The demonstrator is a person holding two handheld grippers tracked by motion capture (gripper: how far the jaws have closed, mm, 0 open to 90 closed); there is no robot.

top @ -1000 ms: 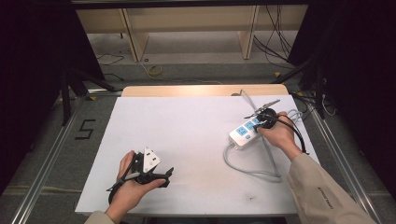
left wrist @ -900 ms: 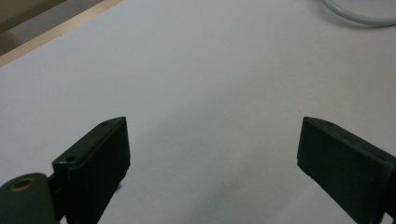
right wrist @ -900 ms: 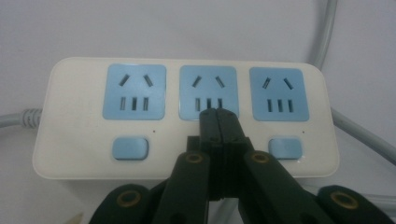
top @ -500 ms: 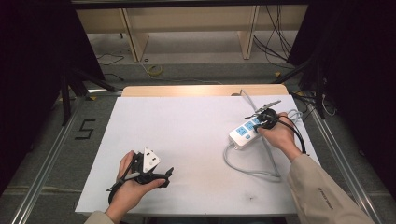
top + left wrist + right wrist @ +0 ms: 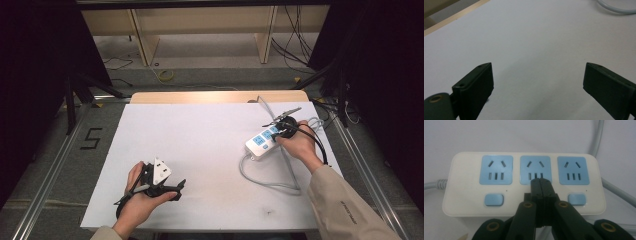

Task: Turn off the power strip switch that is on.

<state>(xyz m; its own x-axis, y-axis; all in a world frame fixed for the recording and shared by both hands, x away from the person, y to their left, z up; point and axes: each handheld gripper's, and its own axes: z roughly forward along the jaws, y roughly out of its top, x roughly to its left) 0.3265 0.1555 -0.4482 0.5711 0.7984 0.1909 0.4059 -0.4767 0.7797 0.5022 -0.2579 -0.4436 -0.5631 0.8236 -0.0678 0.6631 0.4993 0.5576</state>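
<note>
A white power strip (image 5: 262,141) with three blue sockets lies at the right of the white table (image 5: 200,130), and its grey cable (image 5: 265,180) loops toward the near edge. My right gripper (image 5: 276,133) is shut with nothing between its jaws. In the right gripper view its joined tips (image 5: 541,181) rest on the power strip (image 5: 464,185) just below the middle socket, covering the spot between the two visible blue buttons. My left gripper (image 5: 176,190) lies in a hand at the near left, well away from the strip. It stands open (image 5: 539,67) over bare table.
A wooden board edge (image 5: 215,96) runs along the far side of the table, with shelving and loose cables on the floor beyond. Metal rails flank the table. A "5" mark (image 5: 91,138) is on the floor at left. The strip's cable (image 5: 616,7) shows far off in the left gripper view.
</note>
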